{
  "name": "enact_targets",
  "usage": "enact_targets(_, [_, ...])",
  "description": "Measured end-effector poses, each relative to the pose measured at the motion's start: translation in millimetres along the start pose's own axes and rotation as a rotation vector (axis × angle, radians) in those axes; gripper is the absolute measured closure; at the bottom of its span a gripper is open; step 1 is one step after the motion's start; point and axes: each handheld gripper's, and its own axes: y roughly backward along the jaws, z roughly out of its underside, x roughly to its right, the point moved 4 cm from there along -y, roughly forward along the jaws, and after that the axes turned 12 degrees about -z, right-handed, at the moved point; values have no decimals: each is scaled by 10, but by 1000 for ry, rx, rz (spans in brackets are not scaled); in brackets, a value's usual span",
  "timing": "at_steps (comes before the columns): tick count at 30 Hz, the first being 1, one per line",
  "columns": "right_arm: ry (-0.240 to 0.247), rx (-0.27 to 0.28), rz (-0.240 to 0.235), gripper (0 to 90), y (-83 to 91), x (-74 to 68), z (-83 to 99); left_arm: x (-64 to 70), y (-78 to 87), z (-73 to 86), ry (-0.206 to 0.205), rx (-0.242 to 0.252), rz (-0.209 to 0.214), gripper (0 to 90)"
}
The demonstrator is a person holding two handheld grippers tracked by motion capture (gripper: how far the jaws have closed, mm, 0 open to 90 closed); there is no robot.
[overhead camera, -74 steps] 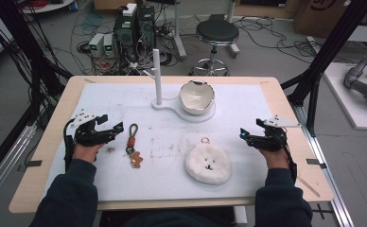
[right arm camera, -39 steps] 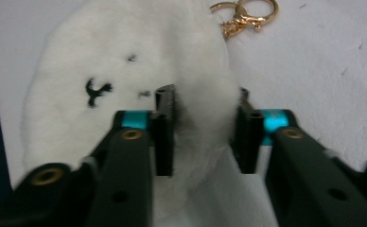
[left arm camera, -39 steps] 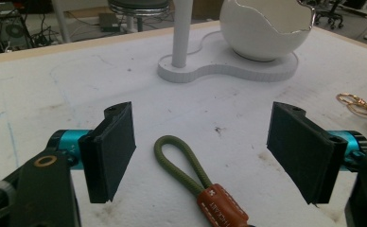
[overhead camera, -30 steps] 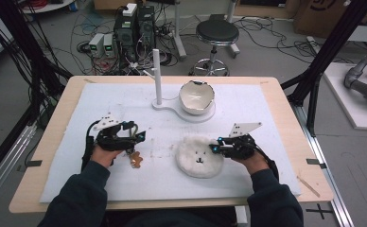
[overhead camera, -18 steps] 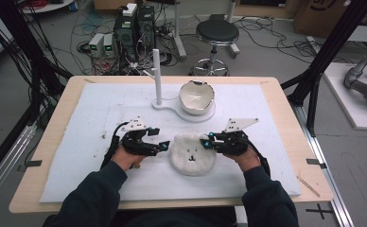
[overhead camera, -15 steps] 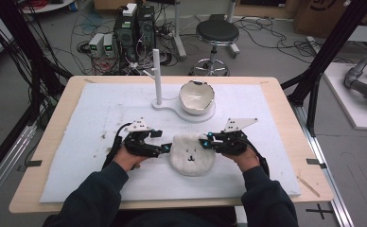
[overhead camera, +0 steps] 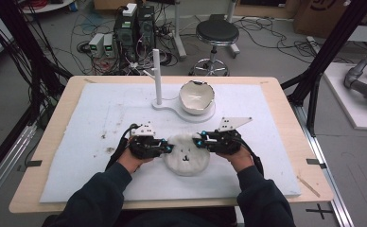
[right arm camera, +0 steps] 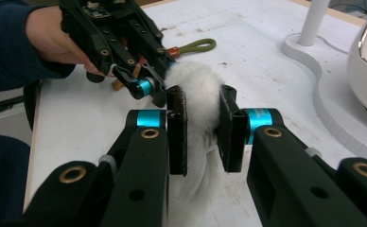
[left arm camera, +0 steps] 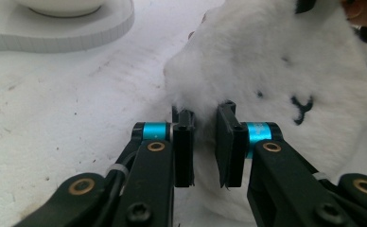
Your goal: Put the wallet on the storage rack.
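Observation:
A round white plush (overhead camera: 186,156) with a small bear face lies on the white mat (overhead camera: 91,118) near the front middle. My left gripper (overhead camera: 167,148) grips its left edge, and my right gripper (overhead camera: 199,142) grips its upper right edge. In the left gripper view the pads (left arm camera: 184,142) of the left gripper (left arm camera: 205,142) pinch a tuft of the plush's (left arm camera: 276,61) fur. The right gripper (right arm camera: 203,127) squeezes a fold of the plush (right arm camera: 198,90), with the left gripper (right arm camera: 148,87) just beyond it.
A white stand (overhead camera: 184,108) with an upright pole (overhead camera: 157,71) and a white bowl (overhead camera: 196,97) sits behind the plush. An olive keychain loop (right arm camera: 198,46) lies past the left hand. The wooden table edge (overhead camera: 285,118) frames the mat.
Both grippers came in from the table's sides to the plush and shut on its opposite edges. The plush slid left, and the left hand now covers the keychain.

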Motion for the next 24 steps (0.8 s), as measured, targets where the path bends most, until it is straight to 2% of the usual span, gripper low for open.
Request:
enact_targets(3, [-21, 12, 22, 742, 22, 19, 10, -1, 49, -40, -1, 43, 1, 814])
enact_targets(4, [-23, 16, 33, 708, 28, 30, 17, 0, 69, -56, 3, 62, 4, 818])
enact_targets(5, [-33, 22, 48, 647, 37, 49, 30, 2, 87, -70, 5, 78, 4, 821])
enact_targets(6, [-74, 28, 82, 509, 55, 97, 66, 1, 104, -84, 3, 94, -4, 825])
enact_targets(7, [-74, 28, 82, 509, 55, 97, 66, -2, 123, -101, 10, 116, -9, 825])
enact_targets(8, [-121, 31, 96, 436, 70, 155, 121, -10, 140, -115, 14, 132, -17, 826])
enact_targets(12, [-163, 22, 90, 380, 75, 200, 184, -44, 209, -162, 36, 206, -18, 826])
enact_targets(14, [-196, 23, 68, 361, 60, 213, 212, -47, 231, -174, 30, 223, -29, 826])
enact_targets(15, [-235, 9, 40, 378, 28, 221, 237, -50, 235, -175, 27, 225, -36, 826])
enact_targets(16, [-246, -4, 20, 456, 14, 219, 251, -52, 233, -174, 29, 227, -41, 826])
enact_targets(17, [-246, -4, 20, 456, 14, 219, 251, -55, 230, -170, 32, 226, -43, 826])
enact_targets(18, [-247, -16, -5, 577, 4, 210, 259, -55, 223, -164, 37, 221, -43, 825])
enact_targets(20, [-185, -33, 1, 723, 27, 158, 225, -79, 204, -142, 50, 196, -51, 791])
enact_targets(21, [-164, -24, 12, 745, 51, 150, 207, -87, 186, -127, 64, 176, -45, 725])
enact_targets(22, [-164, -24, 12, 745, 51, 150, 207, -104, 168, -110, 70, 149, -55, 725])
enact_targets(24, [-115, -13, 33, 766, 97, 133, 168, -138, 142, -92, 75, 125, -90, 514])
